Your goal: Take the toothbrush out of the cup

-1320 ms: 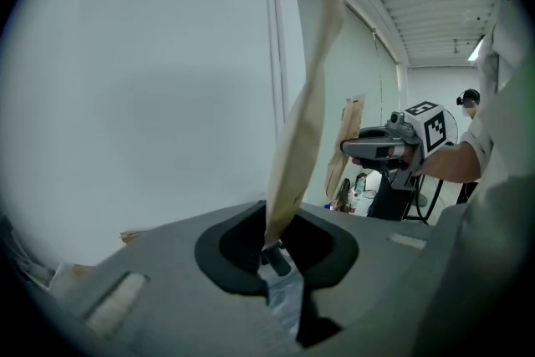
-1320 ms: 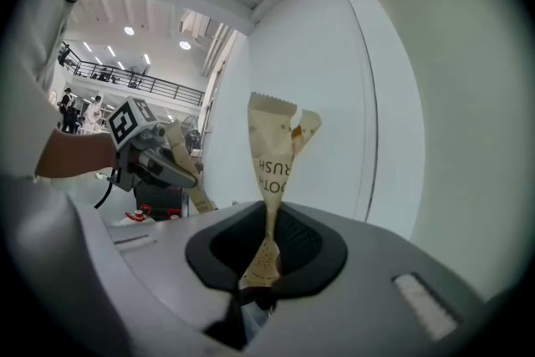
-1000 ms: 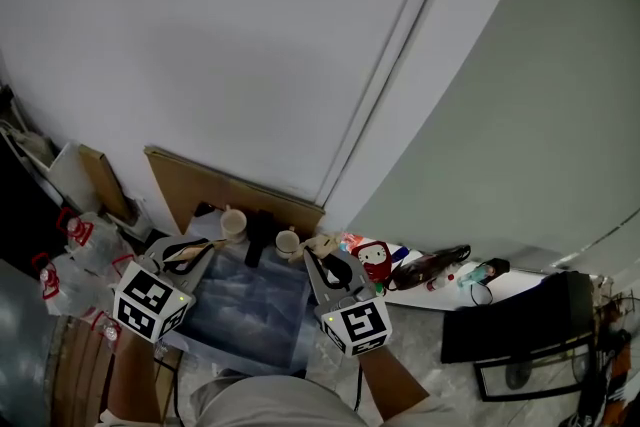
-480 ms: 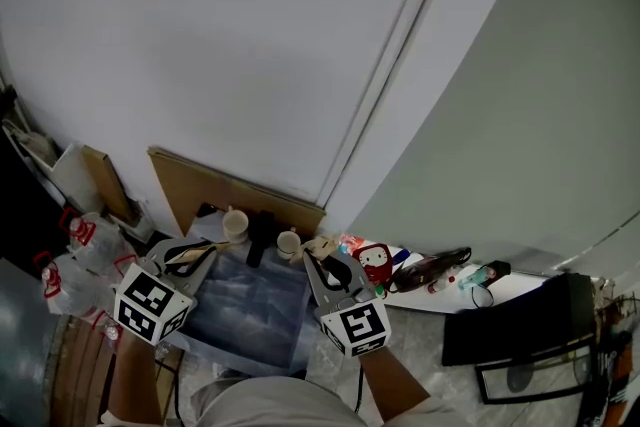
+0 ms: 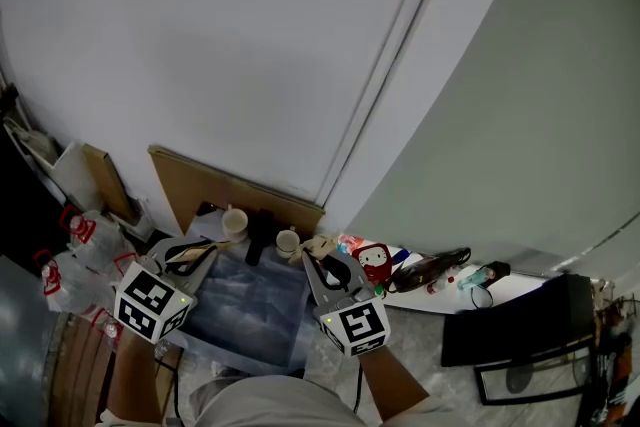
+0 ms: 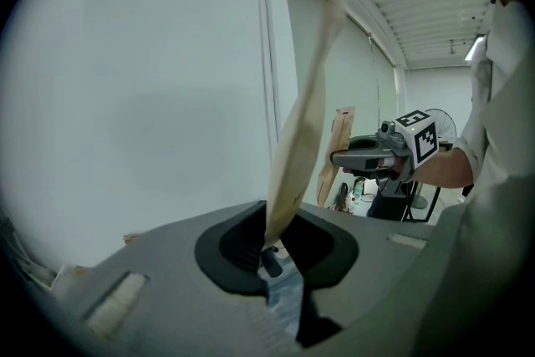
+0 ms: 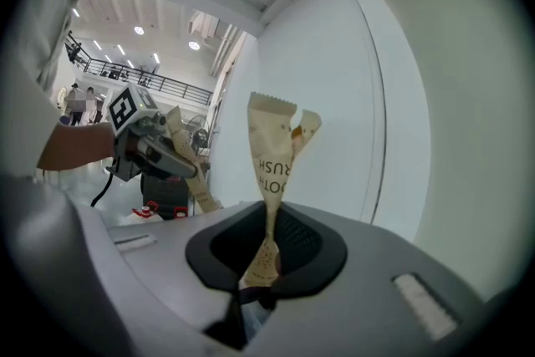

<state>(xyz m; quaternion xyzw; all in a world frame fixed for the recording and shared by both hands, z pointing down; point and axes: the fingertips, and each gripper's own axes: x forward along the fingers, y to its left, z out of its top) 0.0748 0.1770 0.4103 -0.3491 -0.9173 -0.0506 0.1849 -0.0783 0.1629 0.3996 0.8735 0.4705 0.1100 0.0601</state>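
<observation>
The left gripper [image 6: 272,259] had its jaws clamped on a long beige paper toothbrush sleeve [image 6: 303,121]; whether it contained the toothbrush could not be told. The right gripper [image 7: 257,288] had its jaws pinched on a torn cream paper wrapper [image 7: 269,159]. Only the head view showed two small pale cups [image 5: 234,224] near the far edge of the blue-covered bench [image 5: 250,305], just beyond both grippers.

Large industrial hall: railed mezzanine [image 7: 144,80], rows of ceiling lights [image 7: 138,31].

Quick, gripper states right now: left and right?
Left gripper: shut on a long beige packet.
Right gripper: shut on a torn toothbrush wrapper piece.
</observation>
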